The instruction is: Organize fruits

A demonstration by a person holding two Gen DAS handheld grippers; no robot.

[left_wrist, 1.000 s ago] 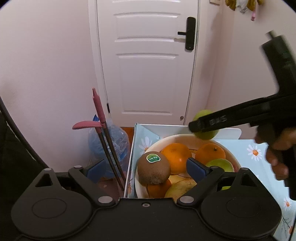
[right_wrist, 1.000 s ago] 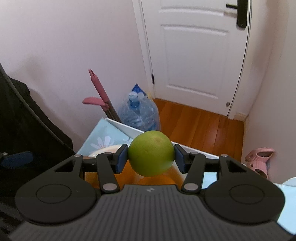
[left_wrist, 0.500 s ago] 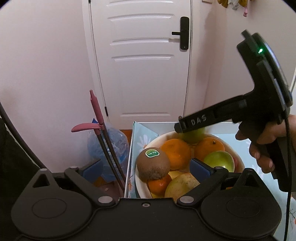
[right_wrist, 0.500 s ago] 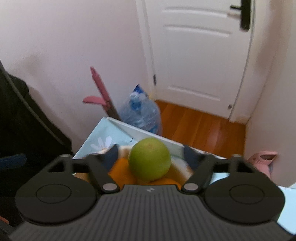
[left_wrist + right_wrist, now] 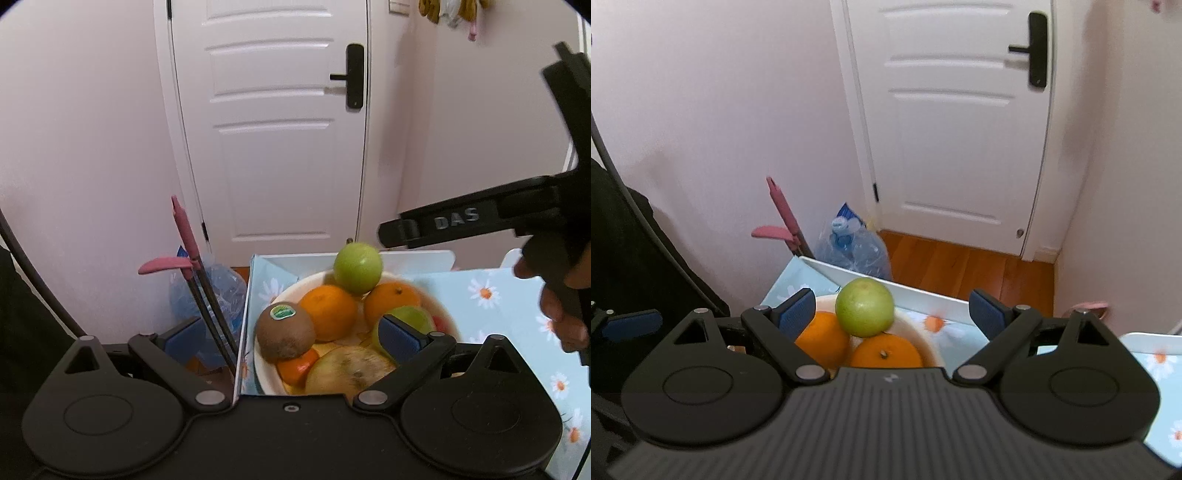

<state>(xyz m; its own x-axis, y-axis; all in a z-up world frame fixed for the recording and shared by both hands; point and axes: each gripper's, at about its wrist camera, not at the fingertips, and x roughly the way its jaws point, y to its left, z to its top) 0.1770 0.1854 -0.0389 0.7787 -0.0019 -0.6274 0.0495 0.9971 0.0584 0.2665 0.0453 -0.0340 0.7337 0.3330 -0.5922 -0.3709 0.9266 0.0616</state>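
Note:
A white bowl holds a brown kiwi with a sticker, two oranges, a second green fruit and a yellowish fruit. A green apple rests on top of the two oranges, touching neither pad. My right gripper is open wide just behind the apple; from the left wrist its finger hangs above and right of the apple. My left gripper is open at the bowl's near side, holding nothing.
The bowl stands on a table with a daisy-print cloth, near its far left corner. Beyond are a white door, wooden floor, a bagged water bottle and a pink-handled tool. A hand holds the right gripper.
The right gripper opened and let go of the green apple, which now lies on the oranges in the bowl. It then drew back and up. The left gripper stayed put.

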